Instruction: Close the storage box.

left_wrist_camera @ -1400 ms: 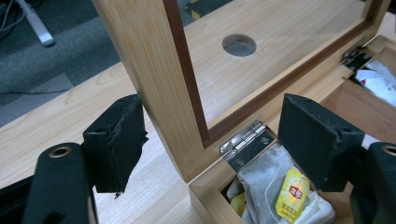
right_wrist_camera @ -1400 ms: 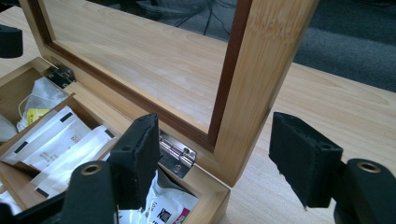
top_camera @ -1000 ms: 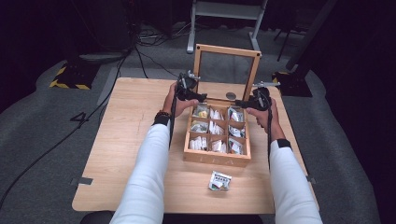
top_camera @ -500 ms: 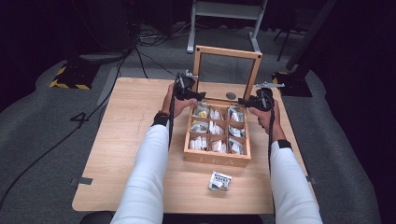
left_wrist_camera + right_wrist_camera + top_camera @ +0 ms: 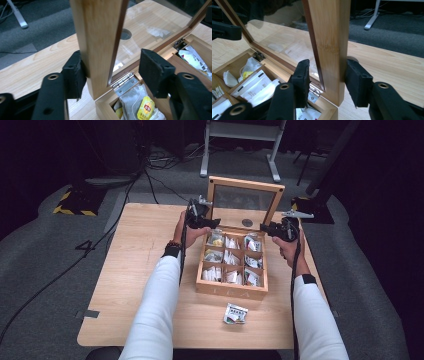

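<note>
A wooden tea box (image 5: 230, 290) stands mid-table, its compartments full of tea bags (image 5: 227, 257). The glass lid (image 5: 245, 185) stands upright at the back. My left gripper (image 5: 212, 223) is open astride the lid's left post (image 5: 100, 37); one pad (image 5: 73, 75) touches the post and the other stands well off it. My right gripper (image 5: 267, 227) is open astride the right post (image 5: 329, 37), the outer pad (image 5: 357, 82) against the wood and the inner one a little apart. A yellow-tagged tea bag (image 5: 145, 110) lies just below the left gripper (image 5: 112, 72).
One loose tea packet (image 5: 235, 313) lies on the table in front of the box. A round cable hole (image 5: 247, 222) sits in the tabletop behind the lid. Metal hinges (image 5: 313, 93) join lid and box. Bare wood stretches left of the box.
Both grippers have shifted only slightly at the lid's posts. The lid stays upright.
</note>
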